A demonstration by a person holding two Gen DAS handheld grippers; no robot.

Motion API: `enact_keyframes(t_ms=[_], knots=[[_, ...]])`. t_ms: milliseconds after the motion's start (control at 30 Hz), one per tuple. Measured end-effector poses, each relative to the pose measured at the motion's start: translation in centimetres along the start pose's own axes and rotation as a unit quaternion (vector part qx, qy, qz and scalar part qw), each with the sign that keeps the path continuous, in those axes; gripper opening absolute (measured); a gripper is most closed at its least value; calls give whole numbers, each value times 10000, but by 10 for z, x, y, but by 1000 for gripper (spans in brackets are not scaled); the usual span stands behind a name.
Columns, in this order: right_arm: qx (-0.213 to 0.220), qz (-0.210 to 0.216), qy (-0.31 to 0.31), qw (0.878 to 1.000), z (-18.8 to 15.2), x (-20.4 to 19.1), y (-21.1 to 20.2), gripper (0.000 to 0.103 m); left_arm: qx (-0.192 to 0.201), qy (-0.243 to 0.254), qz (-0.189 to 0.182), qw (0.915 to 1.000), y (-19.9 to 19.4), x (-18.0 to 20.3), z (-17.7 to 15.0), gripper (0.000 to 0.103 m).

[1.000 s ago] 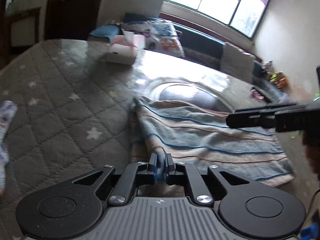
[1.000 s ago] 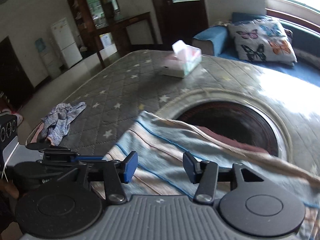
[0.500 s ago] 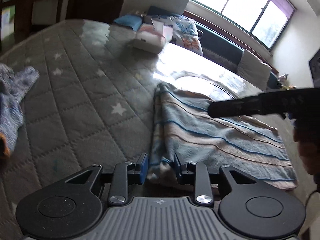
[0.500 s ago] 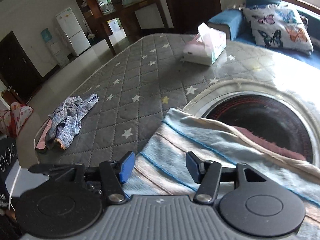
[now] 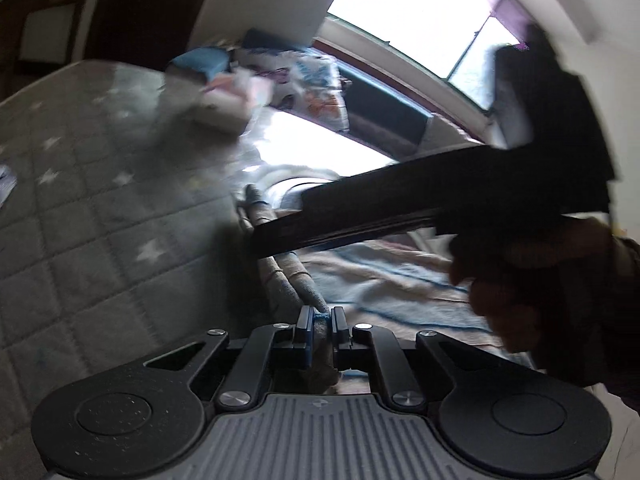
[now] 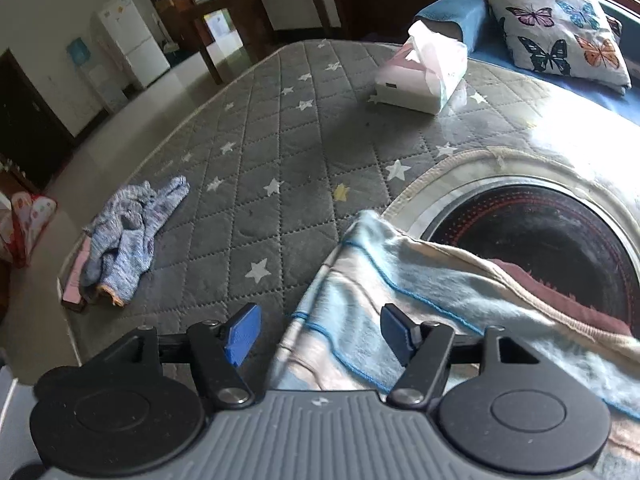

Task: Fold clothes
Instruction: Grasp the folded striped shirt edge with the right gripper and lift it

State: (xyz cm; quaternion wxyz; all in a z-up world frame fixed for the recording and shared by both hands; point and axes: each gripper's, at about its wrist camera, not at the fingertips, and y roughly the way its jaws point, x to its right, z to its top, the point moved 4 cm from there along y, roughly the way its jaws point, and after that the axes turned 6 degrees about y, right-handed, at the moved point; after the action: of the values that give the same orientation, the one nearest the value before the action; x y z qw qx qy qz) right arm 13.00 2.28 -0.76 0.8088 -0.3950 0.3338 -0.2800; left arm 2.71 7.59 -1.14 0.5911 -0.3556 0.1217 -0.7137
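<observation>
Nearest us, the left gripper (image 5: 320, 320) has its fingers clamped on a bunched edge of the striped cloth (image 6: 400, 288); the right gripper (image 6: 320, 332) hovers with fingers spread wide, straddling the cloth's near edge but pinching nothing; the cloth lies on the quilted tabletop (image 6: 280, 152), partly over a dark round inset (image 6: 552, 236); to fold well, we judge, we should close the right fingers on the edge and lift both sides level; farther off sit a blue glove (image 6: 128, 236) and a tissue box (image 6: 420, 72).

Bare quilted mat (image 6: 280, 152) between glove pile (image 6: 128, 236) and striped cloth (image 6: 400, 300): passable. Tissue box (image 6: 420, 76) blocks far side. Right gripper (image 5: 400, 208) crosses left camera's view.
</observation>
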Motion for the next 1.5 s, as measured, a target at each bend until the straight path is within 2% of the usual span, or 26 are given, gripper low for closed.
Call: enact_keyframes(t_ms=[133,233,267,300,367,667,700,733,767,900,1133,1300,1500], knots=[[-24,-217,-20,9998,0,1,6,59,-8,204,-146,9997,6,19,1,8],[-66,-252,102,9996,-3,8,9,37,-18,282,-190,9994,10,25,2,8],[-56,-282,117,9995,-4,11,9,22,-21,308,-204,9993,12,27,2,8],[-37,-327,116,9994,-7,14,8,15,-24,335,-219,9992,13,29,2,8],[35,-356,147,9993,-10,20,4,10,-38,418,-255,9988,14,33,2,10],[536,60,825,9951,-28,69,-42,8,116,926,-649,9935,7,53,7,22],[601,85,921,9939,-32,76,-48,8,128,961,-684,9929,6,56,8,25],[664,104,1019,9925,-35,84,-55,8,140,995,-717,9923,6,58,9,33],[730,111,1119,9910,-39,92,-61,7,127,1031,-728,9919,8,62,9,35],[988,142,1513,9834,-56,127,-89,7,75,1175,-771,9900,13,76,11,35],[1374,9,2103,9679,-88,190,-132,7,-283,1367,-676,9879,45,98,7,35],[1429,-60,2457,9587,-112,229,-142,7,-575,1493,-586,9854,71,112,1,35],[1606,76,2706,9492,-132,255,-153,7,-746,1676,-528,9816,92,125,-1,35]])
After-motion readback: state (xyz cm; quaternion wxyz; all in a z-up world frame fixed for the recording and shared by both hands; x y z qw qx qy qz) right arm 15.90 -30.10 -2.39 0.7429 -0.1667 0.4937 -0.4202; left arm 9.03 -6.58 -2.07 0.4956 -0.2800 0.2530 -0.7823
